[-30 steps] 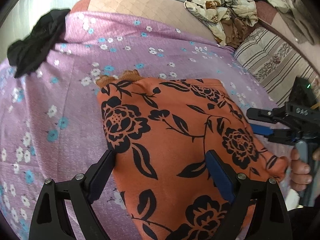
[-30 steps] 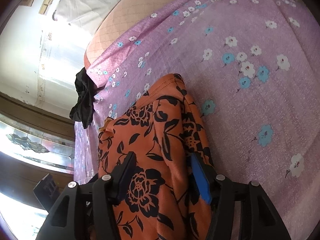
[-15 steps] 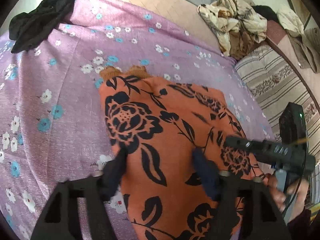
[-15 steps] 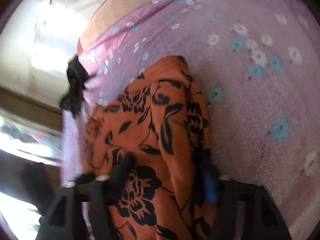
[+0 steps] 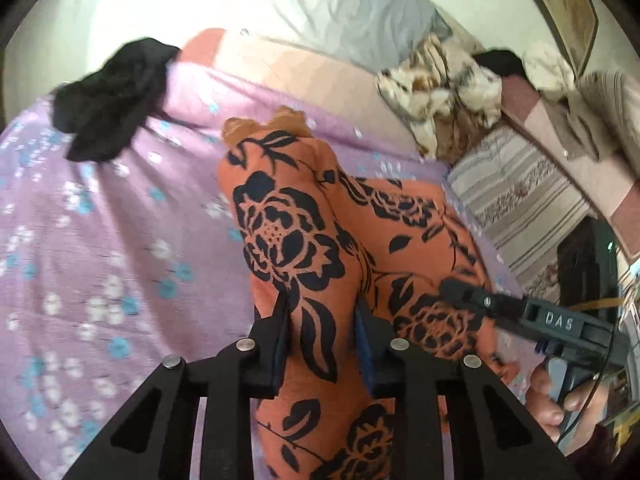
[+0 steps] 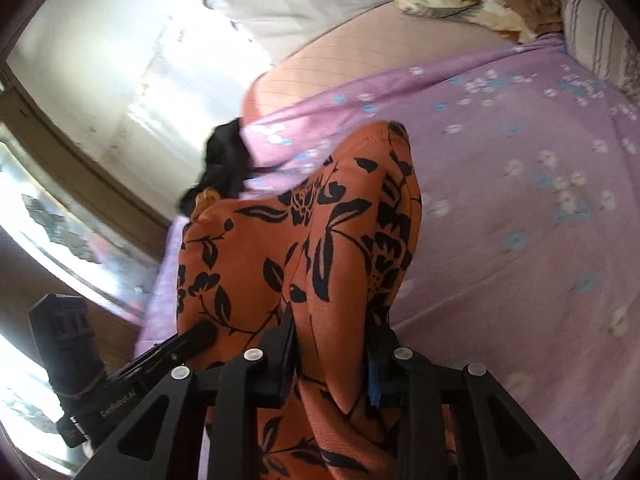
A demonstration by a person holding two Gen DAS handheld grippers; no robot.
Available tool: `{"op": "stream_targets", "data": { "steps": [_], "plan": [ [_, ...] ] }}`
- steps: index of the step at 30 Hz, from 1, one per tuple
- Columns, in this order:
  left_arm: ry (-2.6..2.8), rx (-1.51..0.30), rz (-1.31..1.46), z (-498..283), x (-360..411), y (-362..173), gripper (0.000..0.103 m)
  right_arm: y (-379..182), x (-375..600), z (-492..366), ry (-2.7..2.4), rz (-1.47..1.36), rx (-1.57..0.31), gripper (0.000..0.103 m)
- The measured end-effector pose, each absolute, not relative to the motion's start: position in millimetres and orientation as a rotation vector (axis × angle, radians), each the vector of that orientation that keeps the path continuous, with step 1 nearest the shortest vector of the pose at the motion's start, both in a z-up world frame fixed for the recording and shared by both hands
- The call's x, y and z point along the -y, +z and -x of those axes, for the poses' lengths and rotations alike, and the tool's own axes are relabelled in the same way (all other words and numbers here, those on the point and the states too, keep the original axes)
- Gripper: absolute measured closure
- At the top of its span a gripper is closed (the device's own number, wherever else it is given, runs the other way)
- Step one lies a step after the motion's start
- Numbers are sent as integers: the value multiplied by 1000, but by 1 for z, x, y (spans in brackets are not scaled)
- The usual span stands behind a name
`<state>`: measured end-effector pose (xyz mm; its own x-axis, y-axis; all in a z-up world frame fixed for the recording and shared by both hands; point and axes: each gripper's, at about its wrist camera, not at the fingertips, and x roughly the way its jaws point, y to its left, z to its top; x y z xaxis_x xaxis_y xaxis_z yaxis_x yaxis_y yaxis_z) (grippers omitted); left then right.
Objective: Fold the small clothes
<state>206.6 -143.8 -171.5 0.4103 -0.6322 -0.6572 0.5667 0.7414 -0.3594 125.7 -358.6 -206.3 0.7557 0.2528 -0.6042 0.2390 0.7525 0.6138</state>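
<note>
With both grippers clamped on near hem, fold step in hand: orange floral garment (image 5: 304,248) lifts off purple floral bedsheet (image 5: 100,240), far edge apparently on bed. Left gripper (image 5: 322,344) jaws just closing, cloth pinched between. Right gripper (image 6: 334,354) likewise, gripping bunched fabric. Next move likely: carry hem forward over far edge, keep both hands level, release together.

Left gripper (image 5: 322,320), right gripper (image 6: 332,332): jaws just closed, apparently pinching cloth.
</note>
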Motion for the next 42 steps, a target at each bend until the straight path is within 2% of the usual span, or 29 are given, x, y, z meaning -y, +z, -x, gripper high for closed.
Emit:
{"op": "stream_targets", "data": {
  "steps": [3,6,10,11,12,14,20,23,24,25,26,27,28,29,30,38,41,42],
  "plan": [
    [-695,-862,68,-205,112,-163,72,-199,329,-126,59,-730,-721,74],
    [-644,-927,86,-213,93,-178,71,-212,314,-138,74,-733,-755,74],
    [-488,-1019,-75,-228,94,-228,65,-268,304,-165,-66,-679,-969,69],
    [-458,-1032,-124,-232,96,-239,52,-272,305,-166,-106,-654,-981,69],
    [-443,-1023,-129,-233,93,-240,45,-272,306,-166,-102,-657,-988,64],
    [-439,-976,-107,-226,82,-229,44,-259,306,-161,-99,-657,-970,64],
    [-398,-862,-89,-185,68,-206,37,-209,282,-129,-121,-496,-759,64],
    [-371,-848,-177,-153,73,-220,26,-231,261,-127,-10,-524,-856,64],
    [-358,-859,-217,-148,77,-227,25,-249,259,-128,-10,-537,-943,67],
    [-340,-907,-301,-145,86,-247,24,-265,260,-132,-6,-551,-1018,66],
    [-334,-907,-317,-143,92,-253,24,-276,261,-132,-15,-564,-1027,66],
    [-327,-891,-310,-143,92,-250,24,-272,263,-129,-37,-559,-1003,75],
    [-324,-890,-306,-142,91,-241,25,-266,266,-128,-45,-563,-1019,77],
    [-329,-885,-302,-139,90,-229,25,-257,268,-125,-47,-584,-1024,77],
    [-331,-872,-296,-135,88,-222,25,-250,270,-116,-41,-604,-1002,72],
    [-273,-655,-299,-75,77,-134,22,-169,263,-41,-83,-478,-785,72],
    [-249,-584,-288,-53,73,-103,11,-132,253,-15,-87,-423,-703,72],
    [-249,-562,-278,-46,71,-95,11,-124,250,-12,-82,-413,-684,68]
  ]
}}
